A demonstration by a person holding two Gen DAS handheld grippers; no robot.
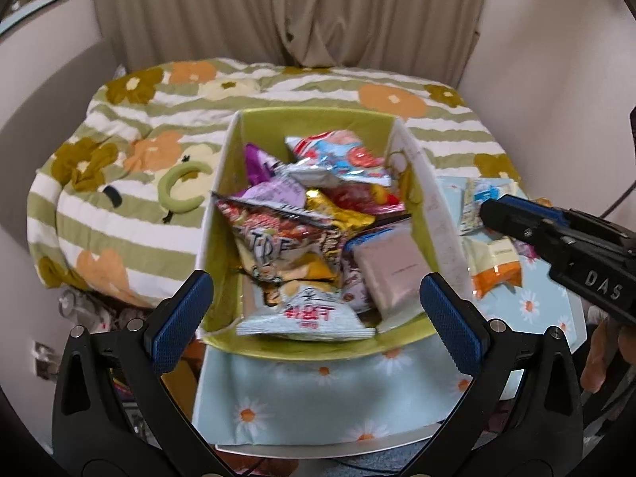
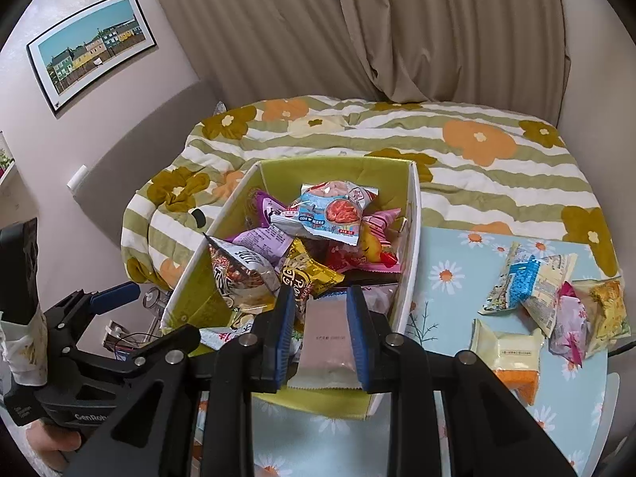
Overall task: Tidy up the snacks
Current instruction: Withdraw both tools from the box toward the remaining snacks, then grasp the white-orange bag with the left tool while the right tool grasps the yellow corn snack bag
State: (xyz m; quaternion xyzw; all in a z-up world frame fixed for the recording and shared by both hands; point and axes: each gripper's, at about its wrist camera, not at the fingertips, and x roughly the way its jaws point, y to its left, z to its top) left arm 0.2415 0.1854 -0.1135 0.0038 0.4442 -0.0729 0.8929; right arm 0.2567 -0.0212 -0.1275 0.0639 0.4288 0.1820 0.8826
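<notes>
**A:** Where are the snacks right now?

**B:** Most are heaped in the green box (image 1: 222, 183), which sits on the table (image 1: 318, 393) with its daisy-print cloth. A blue-and-red packet (image 2: 330, 214) lies on top at the far end, a purple packet (image 1: 258, 163) leans against the left wall, and a gold packet (image 2: 310, 274) sits in the middle. Near the front edge lies a white packet with red lettering (image 1: 306, 314).

**A:** And outside the box?

**B:** A small cluster lies on the table to the right of the box: a blue-and-cream packet (image 2: 520, 278), a pink floral packet (image 2: 572, 326), a yellow packet (image 2: 612, 310), and nearer, a cream-and-orange packet (image 2: 512, 361).

**A:** What is the right hand-held gripper (image 2: 322, 334) doing?

**B:** In its own view it hangs over the near end of the box, its blue pads standing on either side of a pale pink packet (image 2: 326, 338). The pads look close against the packet's edges, but I cannot tell whether they actually pinch it.

**A:** And the left hand-held gripper (image 1: 314, 314)?

**B:** Spread wide, holding nothing, its fingers either side of the box's near end.

**A:** What lies behind?

**B:** A bed with a green-striped floral quilt (image 1: 302, 87), and a beige curtain (image 2: 437, 28) beyond it.
</notes>
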